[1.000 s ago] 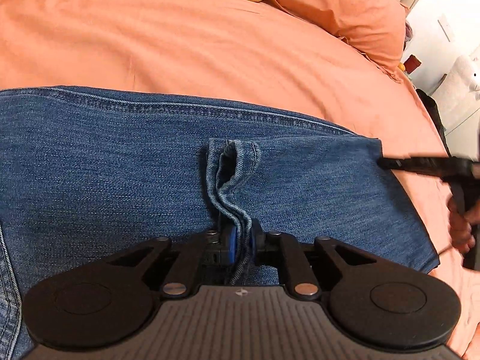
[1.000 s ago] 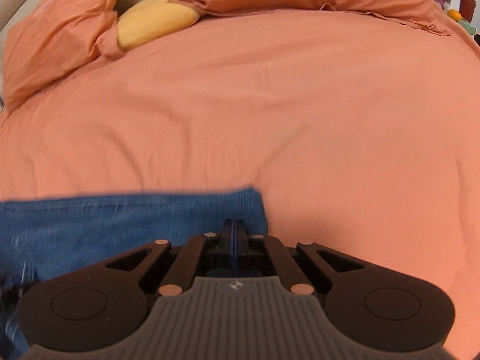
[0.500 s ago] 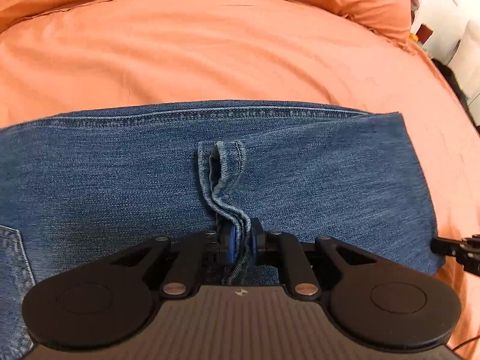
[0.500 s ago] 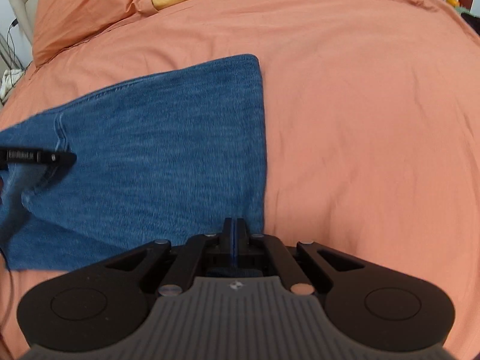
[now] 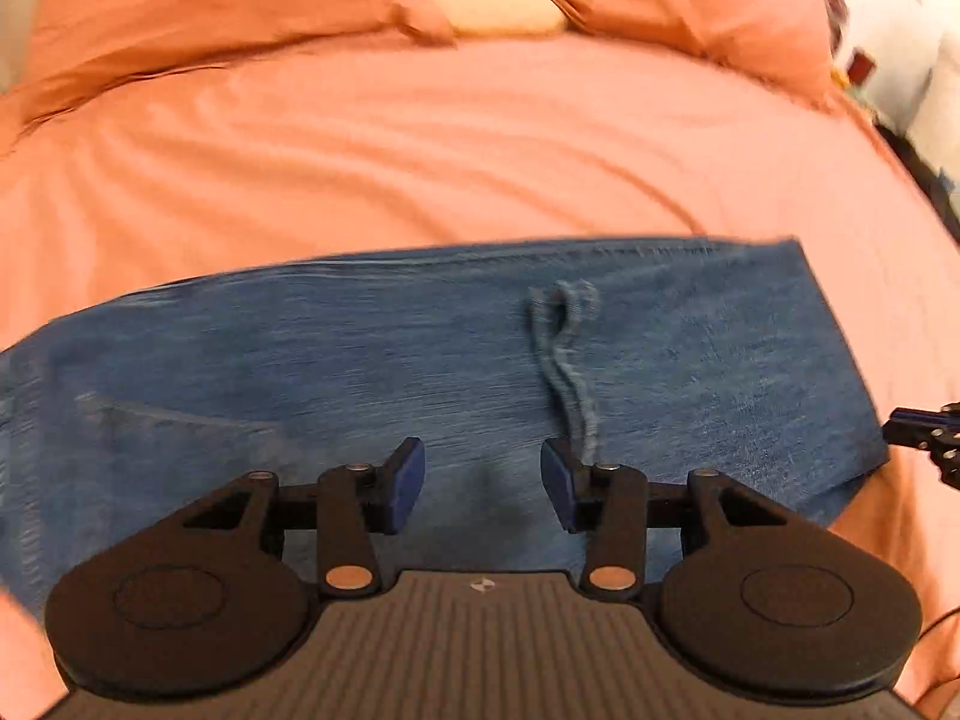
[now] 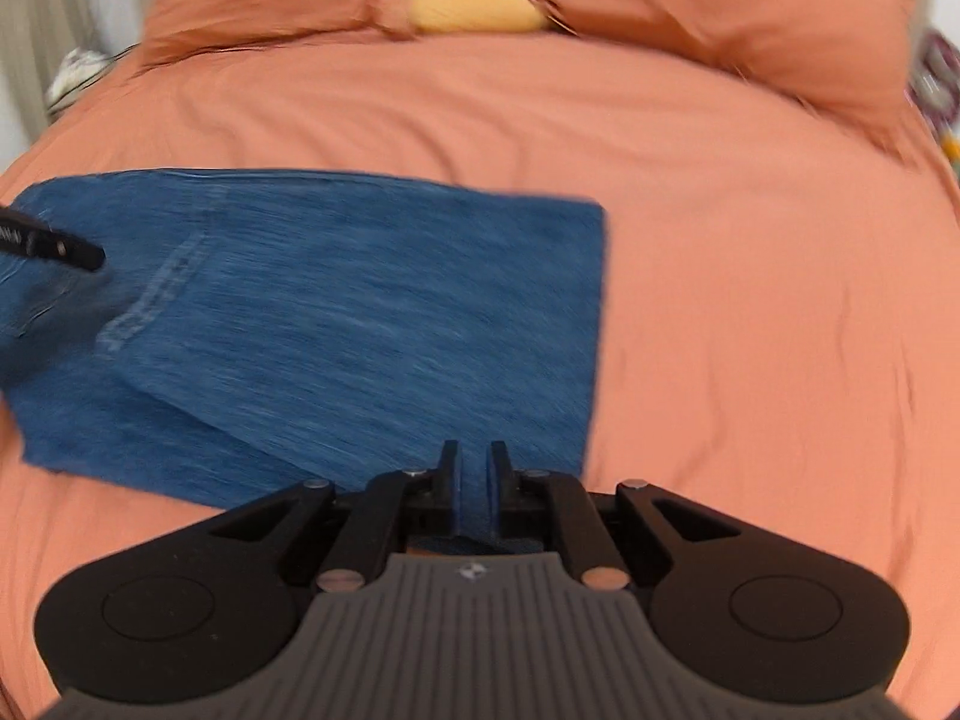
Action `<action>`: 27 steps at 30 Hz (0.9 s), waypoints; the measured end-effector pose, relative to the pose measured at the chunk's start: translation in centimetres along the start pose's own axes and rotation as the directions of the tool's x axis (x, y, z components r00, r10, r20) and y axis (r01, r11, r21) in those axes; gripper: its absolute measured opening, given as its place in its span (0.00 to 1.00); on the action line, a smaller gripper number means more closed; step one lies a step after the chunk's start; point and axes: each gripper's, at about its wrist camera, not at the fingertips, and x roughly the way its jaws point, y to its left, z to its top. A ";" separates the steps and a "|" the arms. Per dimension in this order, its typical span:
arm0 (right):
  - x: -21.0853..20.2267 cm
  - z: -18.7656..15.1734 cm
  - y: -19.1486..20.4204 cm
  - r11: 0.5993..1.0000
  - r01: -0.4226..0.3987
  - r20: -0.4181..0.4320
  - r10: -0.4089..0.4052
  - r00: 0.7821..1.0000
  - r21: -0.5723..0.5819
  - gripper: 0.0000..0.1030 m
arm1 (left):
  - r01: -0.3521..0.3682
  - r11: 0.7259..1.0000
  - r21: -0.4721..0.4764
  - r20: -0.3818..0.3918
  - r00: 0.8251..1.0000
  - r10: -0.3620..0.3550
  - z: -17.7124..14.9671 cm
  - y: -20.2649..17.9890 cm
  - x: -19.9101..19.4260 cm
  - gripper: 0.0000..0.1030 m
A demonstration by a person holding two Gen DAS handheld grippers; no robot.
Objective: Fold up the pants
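Pants (image 5: 390, 372), blue denim, lie folded flat on an orange bed (image 5: 420, 150), with bare bedding on all sides. Left claw (image 5: 483, 483) has just been opening, jaws apart above the denim, holding nothing. Right claw (image 6: 474, 483), opening slightly, is empty over the pants' near right corner.
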 end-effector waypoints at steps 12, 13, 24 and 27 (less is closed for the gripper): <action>0.8 4.4 12.3 0.913 -0.092 -0.001 0.100 0.995 -0.397 0.32 | -0.032 0.940 -0.340 0.153 0.984 0.089 -3.7 15.8 -9.1 0.57; 1.2 4.8 13.5 0.892 -0.091 -0.008 0.097 0.995 -0.443 0.33 | -0.030 0.927 -0.375 0.161 0.982 0.097 -4.2 17.2 -9.6 0.58; 7.8 7.8 19.1 0.801 -0.085 -0.117 0.019 0.993 -0.593 0.32 | 0.130 0.671 -0.730 0.255 0.963 0.091 -11.5 28.6 -6.2 0.67; 9.0 8.7 19.8 0.777 -0.113 -0.157 0.018 0.987 -0.619 0.32 | 0.230 0.564 -0.793 0.301 0.953 0.034 -13.0 30.4 -3.7 0.68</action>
